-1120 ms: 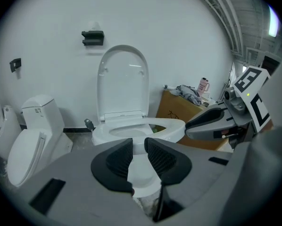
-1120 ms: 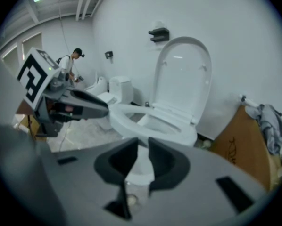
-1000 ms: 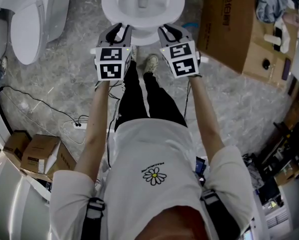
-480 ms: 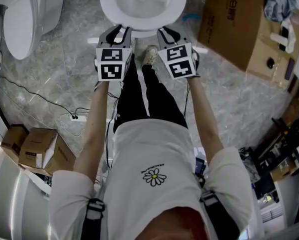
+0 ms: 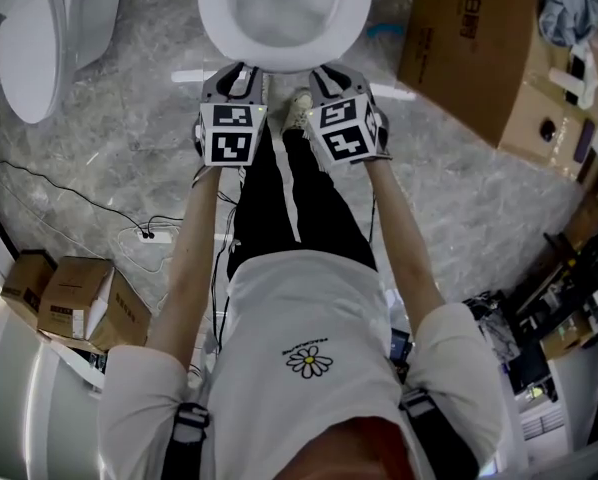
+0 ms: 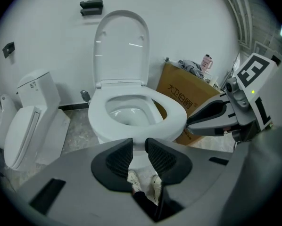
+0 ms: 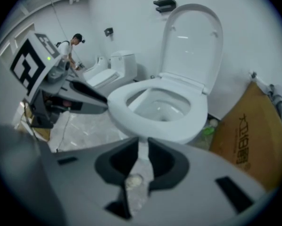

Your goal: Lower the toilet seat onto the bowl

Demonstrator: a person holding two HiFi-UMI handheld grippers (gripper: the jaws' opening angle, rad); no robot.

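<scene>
The white toilet [image 5: 284, 13] stands at the top of the head view. Its ring seat [image 6: 174, 117] lies flat on the bowl, and the lid [image 6: 121, 46] stands upright against the wall. My left gripper [image 5: 241, 74] hangs just before the bowl's front rim, left of centre. Its jaws [image 6: 139, 146] stand a little apart with nothing between them. My right gripper [image 5: 325, 72] is beside it, right of centre, also a little apart [image 7: 142, 146] and empty. Neither gripper touches the seat. Each gripper shows in the other's view: the right gripper [image 6: 216, 119] and the left gripper [image 7: 84, 100].
A second toilet [image 5: 39, 38] stands at the left. A large cardboard box [image 5: 469, 48] sits close to the bowl's right side. A cable and power strip [image 5: 149, 238] lie on the floor, small boxes [image 5: 69, 303] further left. Another person [image 7: 70, 51] is far back.
Both grippers have come down and forward toward the bowl's front rim and drawn closer together. The toilet has slid toward the top edge of the head view.
</scene>
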